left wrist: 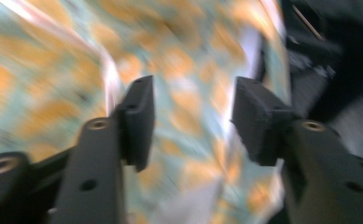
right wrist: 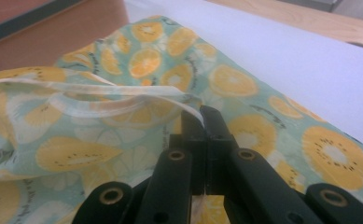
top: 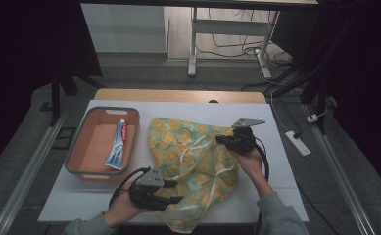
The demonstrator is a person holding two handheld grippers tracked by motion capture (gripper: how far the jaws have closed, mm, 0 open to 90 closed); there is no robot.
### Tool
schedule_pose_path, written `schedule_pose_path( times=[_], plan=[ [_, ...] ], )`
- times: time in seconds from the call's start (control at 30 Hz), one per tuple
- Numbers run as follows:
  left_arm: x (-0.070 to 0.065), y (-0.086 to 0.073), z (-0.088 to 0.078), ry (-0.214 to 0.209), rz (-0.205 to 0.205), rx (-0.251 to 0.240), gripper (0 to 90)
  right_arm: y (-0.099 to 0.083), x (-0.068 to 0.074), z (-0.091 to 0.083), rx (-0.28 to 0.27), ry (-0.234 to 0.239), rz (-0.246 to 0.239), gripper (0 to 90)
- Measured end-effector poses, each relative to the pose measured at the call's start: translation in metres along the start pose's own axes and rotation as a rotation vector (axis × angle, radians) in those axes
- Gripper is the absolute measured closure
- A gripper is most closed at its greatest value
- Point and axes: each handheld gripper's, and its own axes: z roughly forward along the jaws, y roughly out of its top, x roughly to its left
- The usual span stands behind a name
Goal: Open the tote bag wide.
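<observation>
Fruit-print cloth bag (top: pixel 190 166) spread flat on the white table cover (top: pixel 281 171), between the two tongs. Long axis running roughly from the far-left corner, near the tray, down toward the near edge of the table, where the narrow lower end hangs just past the edge beside the left gripper (top: pixel 171 198). Wider far end lying toward the right gripper (top: pixel 221 140). Pale drawstring hem (right wrist: pixel 123 100) curving across the cloth in the right gripper view, running leftward from the jaw tips.

Right gripper pressed together on the bag's edge: jaws closed with a thin fold of the hem pinched between the tips, cloth lifted slightly there into a soft ridge. Orange-slice and kiwi-slice print visible all around those jaws.

Left gripper (left wrist: pixel 193 121) spread apart, pads standing clear of each other with the blurred printed cloth seen through the gap and beyond it; no pad pressing on the fabric. Seen from above, resting at the bag's near-left side, jaws aimed rightward over the cloth.

Orange tray (top: pixel 78 149) to the far left of the left gripper, just beside the bag's left edge. Toothpaste tube (top: pixel 118 145) lying inside the tray along its right wall, cap end pointing away from the person.
</observation>
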Motion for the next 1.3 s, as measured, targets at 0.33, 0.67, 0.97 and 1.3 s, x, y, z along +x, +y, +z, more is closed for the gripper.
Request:
schedule_pose_path(
  times=[0.33, 0.67, 0.97, 1.3],
  plan=[
    [0.037, 0.021, 0.025, 0.149, -0.084, 0.095, 40.5, 0.0, 0.011, -0.013, -0.022, 0.03, -0.053, 89.2],
    [0.046, 0.015, 0.028, 0.121, -0.084, 0.143, 88.3, -0.003, 0.005, -0.033, -0.054, 0.023, -0.045, 89.2],
    [0.067, 0.018, -0.023, 0.184, -0.133, -0.005, 88.5, -0.001, 0.007, -0.048, -0.068, 0.034, -0.07, 89.2],
    [0.081, 0.011, -0.011, 0.246, -0.147, 0.068, 88.4, -0.018, 0.008, -0.023, 0.054, 0.042, -0.053, 89.0]
  ],
)
